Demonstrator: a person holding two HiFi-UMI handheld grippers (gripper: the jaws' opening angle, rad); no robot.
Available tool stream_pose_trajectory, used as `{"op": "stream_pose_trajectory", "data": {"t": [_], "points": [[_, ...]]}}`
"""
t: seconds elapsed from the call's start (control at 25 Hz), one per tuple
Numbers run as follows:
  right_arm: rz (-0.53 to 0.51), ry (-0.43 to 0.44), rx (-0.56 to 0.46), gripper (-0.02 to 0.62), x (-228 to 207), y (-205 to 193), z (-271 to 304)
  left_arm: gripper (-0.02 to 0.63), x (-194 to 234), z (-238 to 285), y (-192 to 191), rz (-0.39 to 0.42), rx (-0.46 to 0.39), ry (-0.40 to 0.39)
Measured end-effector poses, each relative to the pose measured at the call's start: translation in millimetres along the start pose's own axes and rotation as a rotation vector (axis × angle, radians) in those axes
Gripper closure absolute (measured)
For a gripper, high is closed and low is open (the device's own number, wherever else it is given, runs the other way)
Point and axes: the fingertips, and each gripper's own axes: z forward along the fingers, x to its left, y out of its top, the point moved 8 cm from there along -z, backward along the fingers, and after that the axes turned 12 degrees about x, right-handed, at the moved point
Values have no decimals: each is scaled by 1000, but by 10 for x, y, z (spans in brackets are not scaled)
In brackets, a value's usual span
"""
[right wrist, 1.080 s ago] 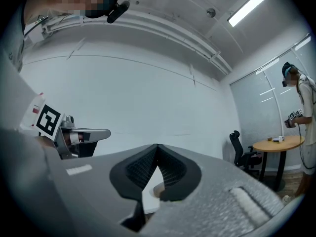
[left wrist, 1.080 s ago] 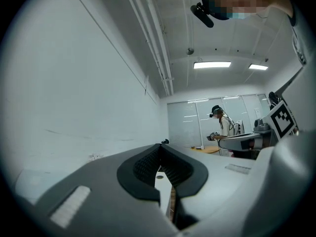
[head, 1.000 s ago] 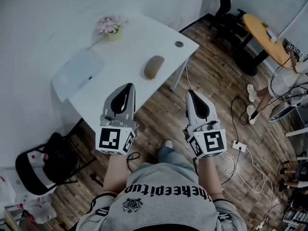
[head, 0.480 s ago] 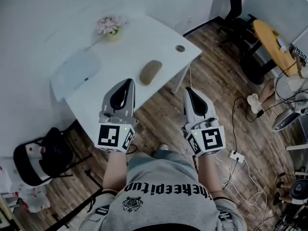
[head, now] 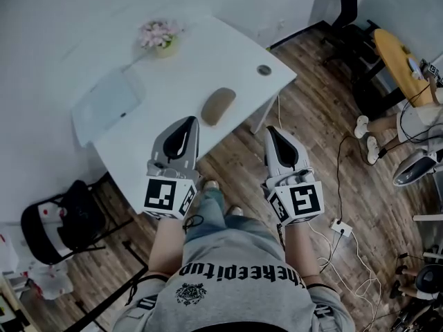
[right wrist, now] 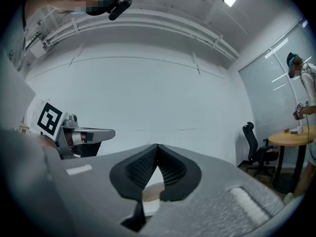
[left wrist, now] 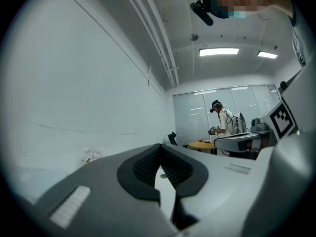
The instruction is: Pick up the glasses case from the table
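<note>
The right gripper [right wrist: 157, 147] has its jaws together, tips meeting with nothing between them. The opening behind the tips shows a pale surface and a tan sliver (too little to identify). At the picture's left, the left gripper [right wrist: 109, 132] points level, its marker cube [right wrist: 49, 118] facing the camera. A white wall [right wrist: 158, 98] fills the background. At right are a black office chair [right wrist: 253, 144], a round wooden table [right wrist: 295, 138] and a person [right wrist: 307, 90].

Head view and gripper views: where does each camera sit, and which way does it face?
Head view: on the person's head, facing steeply down at white table, glasses case, left gripper, right gripper, forearms.
Left gripper view: on the left gripper, level along its shut jaws; right gripper at right.
Right gripper view: likewise; left gripper at left.
Both share the round wooden table.
</note>
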Motion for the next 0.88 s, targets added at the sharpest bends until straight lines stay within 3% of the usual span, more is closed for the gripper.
{"op": "stream_pose_trajectory", "data": {"t": [0.24,0.6,0.88], "points": [[14,-23,22,593,-87,30,279,588,174,385,-59,0,50,-51],[42,-71,57,592,-206,25,754,572,477,1002,-225,15,192,-116],[69,-113,101,592,-254,-45,1056,516,651,1443,-495,14,320,-183]]}}
